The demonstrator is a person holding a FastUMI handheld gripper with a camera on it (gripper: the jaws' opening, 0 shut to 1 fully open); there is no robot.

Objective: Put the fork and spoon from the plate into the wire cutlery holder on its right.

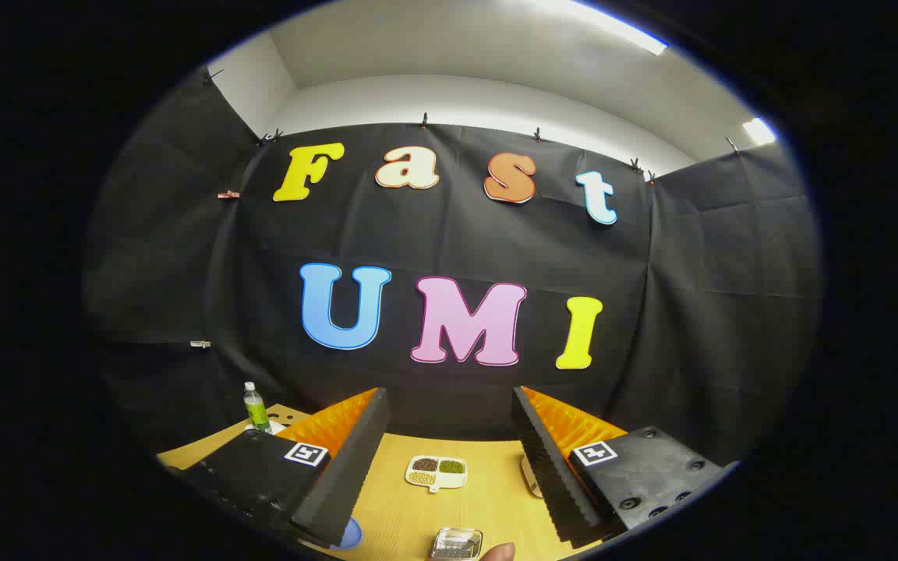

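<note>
**Task not visibly started: gripper empty, well above the table**

Your gripper (pixel 449 467) rides high with its fingers spread wide and nothing between them. Working left to right: a bottle (pixel 255 407) stands at ten o'clock beyond the left finger; a divided dish (pixel 436 472) of beans lies at twelve o'clock between the fingers; a clear box (pixel 456 543) sits at six o'clock. Plate, fork, spoon and holder cannot be identified here; judge every step outstanding.
</note>
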